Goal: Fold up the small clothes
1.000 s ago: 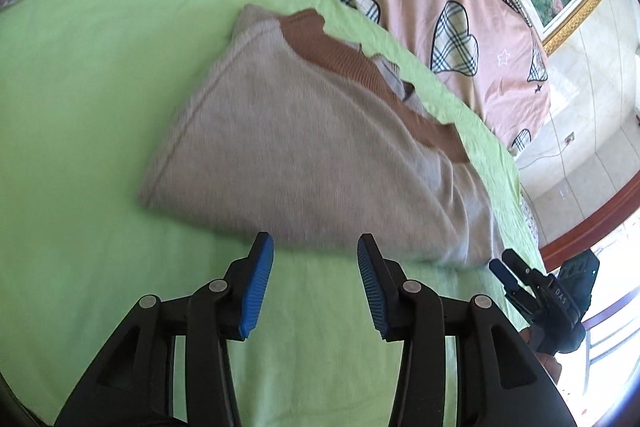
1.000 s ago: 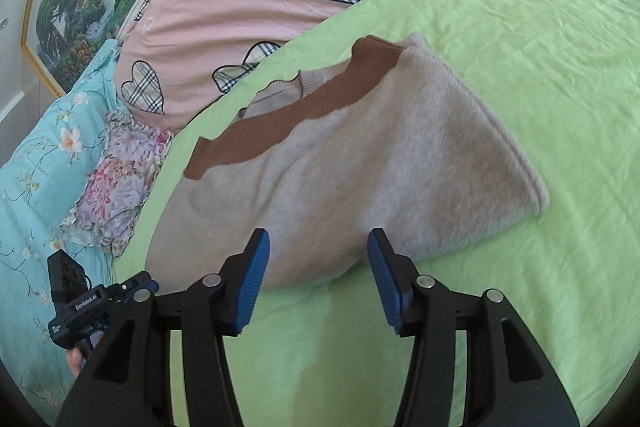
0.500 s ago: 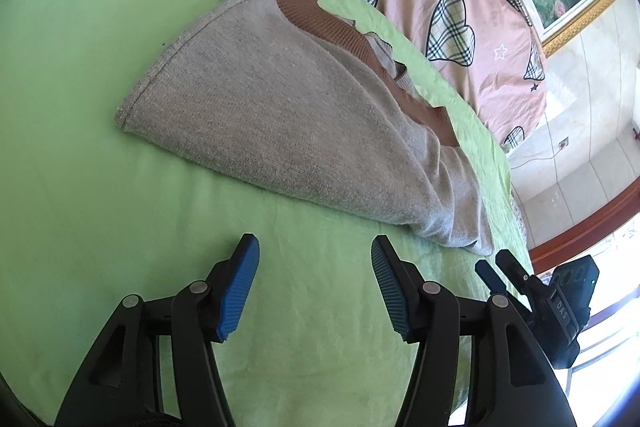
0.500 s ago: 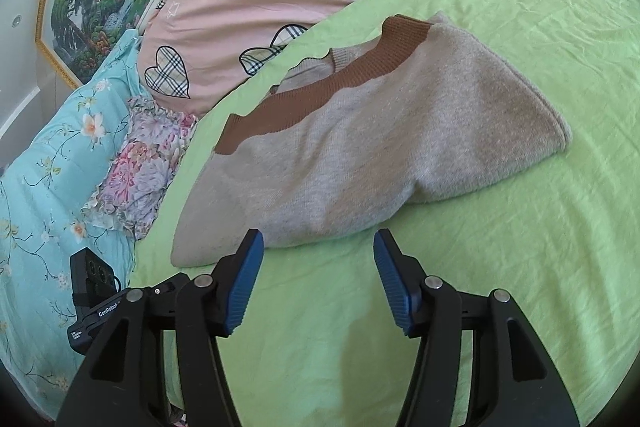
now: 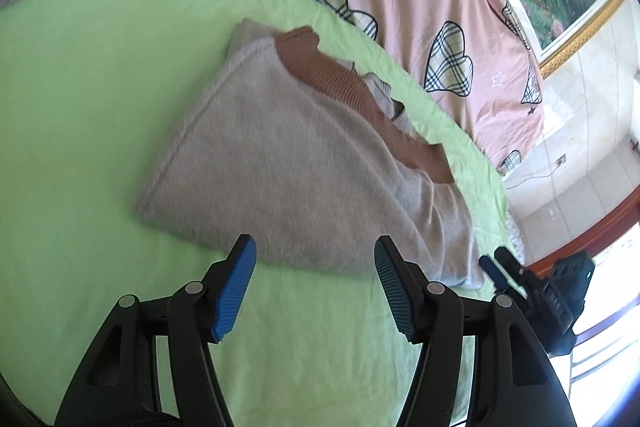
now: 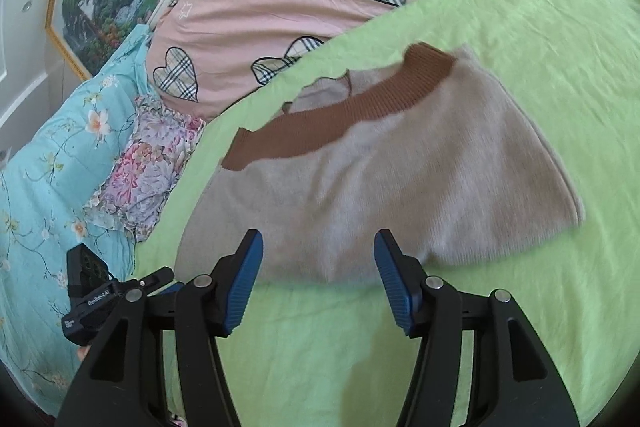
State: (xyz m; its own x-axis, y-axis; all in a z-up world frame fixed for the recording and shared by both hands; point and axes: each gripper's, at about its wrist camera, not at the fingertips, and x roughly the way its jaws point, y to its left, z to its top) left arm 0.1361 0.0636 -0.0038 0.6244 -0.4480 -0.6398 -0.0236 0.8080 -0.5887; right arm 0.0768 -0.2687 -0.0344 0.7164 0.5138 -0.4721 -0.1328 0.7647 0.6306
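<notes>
Already the sweater (image 5: 296, 171) lies folded over on the green sheet (image 5: 80, 107) of the bed, its brown ribbed band (image 6: 340, 119) along the far edge toward the pink quilt (image 6: 320, 7). It looks to be doubled at least once, though how many folds remain I cannot tell; one narrow end trails out toward the right tongs and may want tucking or another fold to make a neat packet.

Both tools are released. The left tongs (image 5: 312, 287) hang with jaws wide apart just short of the sweater's near edge, gripping nothing. The right tongs (image 6: 318, 283) are likewise spread and empty, poised at the near edge from the other side.

No basket, box or drawer shows in either view, so nothing is held in anything; the sweater simply rests on the sheet, with floral pillows (image 6: 148, 163) beyond.
</notes>
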